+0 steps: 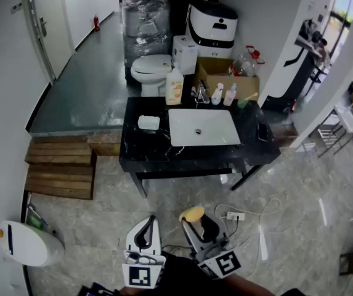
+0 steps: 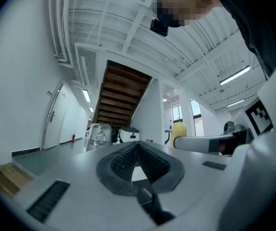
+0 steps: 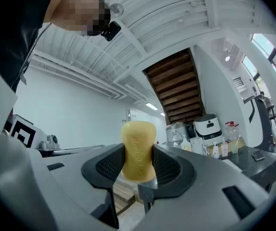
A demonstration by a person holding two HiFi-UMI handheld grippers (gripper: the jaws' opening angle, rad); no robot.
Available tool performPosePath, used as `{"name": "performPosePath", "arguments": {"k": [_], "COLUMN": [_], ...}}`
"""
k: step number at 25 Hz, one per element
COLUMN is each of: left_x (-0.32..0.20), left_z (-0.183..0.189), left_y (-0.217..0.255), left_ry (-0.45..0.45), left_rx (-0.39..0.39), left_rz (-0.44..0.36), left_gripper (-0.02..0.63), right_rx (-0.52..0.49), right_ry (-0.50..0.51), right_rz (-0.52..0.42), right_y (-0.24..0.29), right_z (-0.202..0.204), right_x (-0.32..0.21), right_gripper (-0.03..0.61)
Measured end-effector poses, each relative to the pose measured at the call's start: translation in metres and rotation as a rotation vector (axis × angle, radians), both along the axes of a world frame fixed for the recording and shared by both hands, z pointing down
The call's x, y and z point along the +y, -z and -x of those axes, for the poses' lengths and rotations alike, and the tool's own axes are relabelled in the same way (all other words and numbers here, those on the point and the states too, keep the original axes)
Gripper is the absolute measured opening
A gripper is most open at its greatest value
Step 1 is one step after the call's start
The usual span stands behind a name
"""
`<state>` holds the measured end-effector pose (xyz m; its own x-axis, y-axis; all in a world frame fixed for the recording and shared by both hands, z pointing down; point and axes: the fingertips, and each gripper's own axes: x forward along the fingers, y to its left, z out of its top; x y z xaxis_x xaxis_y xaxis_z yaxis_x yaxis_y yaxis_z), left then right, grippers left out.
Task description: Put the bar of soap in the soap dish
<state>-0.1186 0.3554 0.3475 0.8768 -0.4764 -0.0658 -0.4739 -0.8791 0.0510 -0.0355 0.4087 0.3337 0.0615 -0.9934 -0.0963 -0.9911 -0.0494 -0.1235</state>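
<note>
right gripper (image 3: 138,166): clamped on yellow bar of soap (image 3: 138,146), upright in its jaws | left gripper (image 2: 138,163): jaws together, nothing held | soap dish (image 1: 148,123): on black counter (image 1: 140,154) left of sink (image 1: 216,131), well apart from soap

surface (image 1: 140,152): black, well ahead of right tool (image 1: 198,219) | sink (image 1: 202,127): white, in surface | toilet (image 1: 151,69): beyond surface | wooden steps (image 1: 60,168): ahead-left of left tool (image 1: 145,227) | power strip (image 1: 235,216): floor, beside right tool
</note>
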Motion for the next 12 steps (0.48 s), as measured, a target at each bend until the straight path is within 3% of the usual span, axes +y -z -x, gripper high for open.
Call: {"name": "performPosePath", "arguments": {"k": [6, 12], "left_x": [-0.001, 0.009], "left_z": [-0.011, -0.012], "left_y": [0.004, -0.001], "left_ry": [0.006, 0.001], "left_rx": [0.046, 0.039], "left_rz": [-0.022, -0.010], "left_gripper": [0.002, 0.001], "right_rx": [0.053, 0.055], "right_ry": [-0.001, -0.004], "right_rz": [-0.023, -0.015], "right_y": [0.002, 0.000], "right_z": [-0.005, -0.002], "right_x": [-0.003, 0.003], "right_gripper": [0.173, 0.173]}}
